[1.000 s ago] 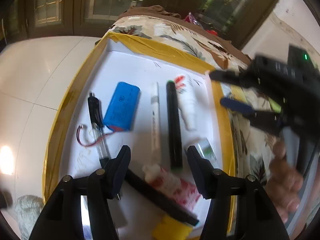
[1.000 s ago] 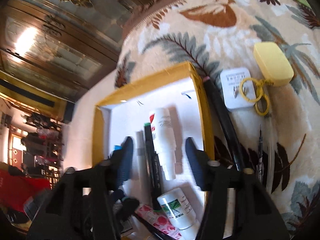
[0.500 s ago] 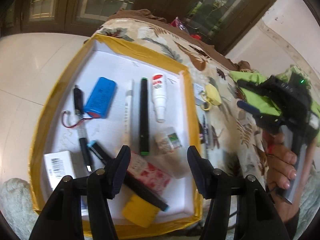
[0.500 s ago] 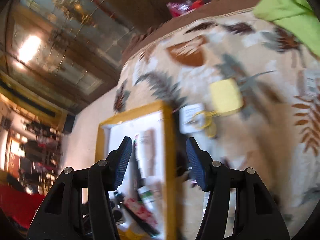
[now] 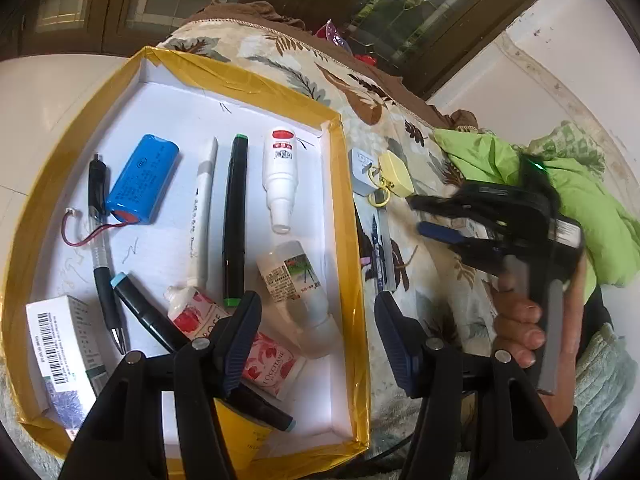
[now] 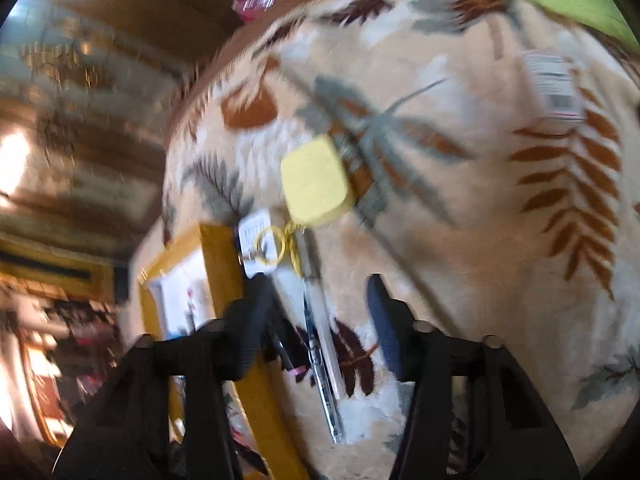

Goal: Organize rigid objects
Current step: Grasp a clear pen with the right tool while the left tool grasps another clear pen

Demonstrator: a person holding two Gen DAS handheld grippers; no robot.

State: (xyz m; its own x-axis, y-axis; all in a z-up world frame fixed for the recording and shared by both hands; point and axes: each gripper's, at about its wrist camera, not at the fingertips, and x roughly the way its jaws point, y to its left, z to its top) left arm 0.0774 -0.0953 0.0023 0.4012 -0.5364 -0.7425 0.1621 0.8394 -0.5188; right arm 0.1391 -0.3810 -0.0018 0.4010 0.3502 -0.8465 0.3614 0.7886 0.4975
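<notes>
A yellow-rimmed white tray holds a blue battery pack, a white pen, a black marker, a white spray bottle, a small clear bottle, a pink tube and a barcoded box. My left gripper is open and empty above the tray's near right rim. My right gripper is open and empty over the blanket, above a clear pen and near a yellow case and white charger. The right gripper also shows in the left wrist view.
The tray rests on a leaf-patterned blanket. A green cloth lies at the right. A barcoded label or packet lies on the blanket far right. White floor is left of the tray. Pens lie beside the tray's right rim.
My left gripper has pulled back and up, showing the whole tray. My right gripper has swung right, off the tray and out over the blanket toward the pens and yellow case.
</notes>
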